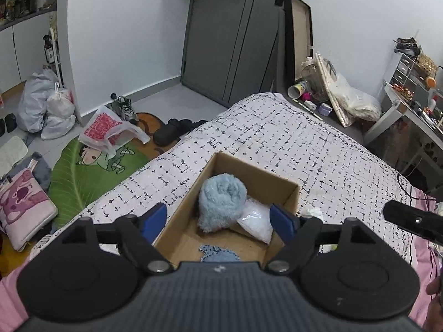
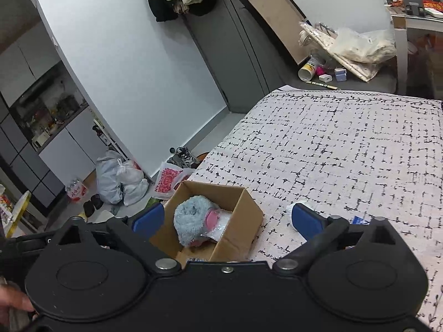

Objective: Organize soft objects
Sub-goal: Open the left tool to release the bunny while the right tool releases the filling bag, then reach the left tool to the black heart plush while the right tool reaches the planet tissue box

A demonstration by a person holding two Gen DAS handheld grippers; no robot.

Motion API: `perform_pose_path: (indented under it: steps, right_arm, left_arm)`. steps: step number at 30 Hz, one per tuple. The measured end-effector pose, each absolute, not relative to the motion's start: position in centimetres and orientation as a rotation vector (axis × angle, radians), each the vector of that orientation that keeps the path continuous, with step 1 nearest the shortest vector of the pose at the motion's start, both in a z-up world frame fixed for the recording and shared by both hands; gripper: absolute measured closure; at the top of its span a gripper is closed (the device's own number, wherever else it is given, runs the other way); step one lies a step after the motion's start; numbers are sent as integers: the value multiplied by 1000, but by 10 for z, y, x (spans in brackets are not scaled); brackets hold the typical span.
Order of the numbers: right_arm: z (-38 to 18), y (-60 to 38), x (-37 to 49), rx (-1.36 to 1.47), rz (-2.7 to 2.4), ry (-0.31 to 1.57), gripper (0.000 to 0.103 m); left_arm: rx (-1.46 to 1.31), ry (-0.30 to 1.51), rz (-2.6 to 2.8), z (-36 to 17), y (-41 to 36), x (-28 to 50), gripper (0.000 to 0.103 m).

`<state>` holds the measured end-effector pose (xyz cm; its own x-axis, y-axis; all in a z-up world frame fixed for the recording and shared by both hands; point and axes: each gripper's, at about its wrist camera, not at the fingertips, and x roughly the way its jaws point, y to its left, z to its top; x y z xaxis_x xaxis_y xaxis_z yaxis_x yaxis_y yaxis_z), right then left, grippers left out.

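Observation:
An open cardboard box (image 1: 279,182) sits on the bed; it also shows in the right wrist view (image 2: 243,210). Inside lie a fluffy light-blue plush (image 1: 221,202) with pink parts (image 2: 193,221), a white item in clear plastic (image 1: 256,221), and a blue knitted piece (image 1: 218,253) at the near end. My left gripper (image 1: 218,218) is open and empty, hovering over the box with its blue pads to either side. My right gripper (image 2: 227,218) is open and empty above the box's near right side. A crumpled white soft thing (image 1: 313,211) lies on the bed beside the box.
The bed has a white black-flecked cover (image 1: 318,149). The floor at left holds plastic bags (image 1: 47,108), shoes (image 1: 171,130), a green mat (image 1: 83,171) and a pink cushion (image 1: 25,202). A grey wardrobe (image 1: 232,36), bedside clutter (image 1: 332,94) and a desk (image 1: 409,105) stand beyond.

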<state>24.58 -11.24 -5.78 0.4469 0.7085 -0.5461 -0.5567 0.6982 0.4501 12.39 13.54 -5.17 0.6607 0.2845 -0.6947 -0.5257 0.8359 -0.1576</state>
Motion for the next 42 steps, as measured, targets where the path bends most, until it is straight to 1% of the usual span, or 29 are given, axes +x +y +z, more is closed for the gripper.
perform_pose_path:
  steps: [1, 6, 7, 9, 11, 12, 19, 29, 42]
  right_arm:
    - [-57, -118, 246, 224, 791, 778, 2]
    - [-55, -138, 245, 224, 787, 783, 1]
    - [-54, -142, 245, 228, 786, 782, 1]
    - [-52, -151, 246, 241, 779, 777, 0]
    - [-49, -161, 246, 254, 770, 769, 0]
    - [-48, -165, 246, 259, 769, 763, 0]
    - [-46, -196, 249, 259, 749, 752, 0]
    - [-47, -232, 255, 282, 721, 752, 0]
    - [-56, -254, 259, 235, 755, 738, 0]
  left_arm:
    - [-351, 708, 478, -50, 132, 123, 16]
    - [-349, 689, 490, -45, 120, 119, 12]
    - [-355, 687, 485, -44, 118, 119, 6]
    - [-357, 674, 474, -42, 110, 116, 3]
    - [-373, 648, 469, -39, 104, 113, 2]
    - [-382, 638, 466, -38, 100, 112, 0]
    - [-382, 613, 450, -33, 75, 114, 0]
    - [-340, 626, 434, -33, 38, 120, 0]
    - [-327, 667, 470, -55, -2, 136, 0]
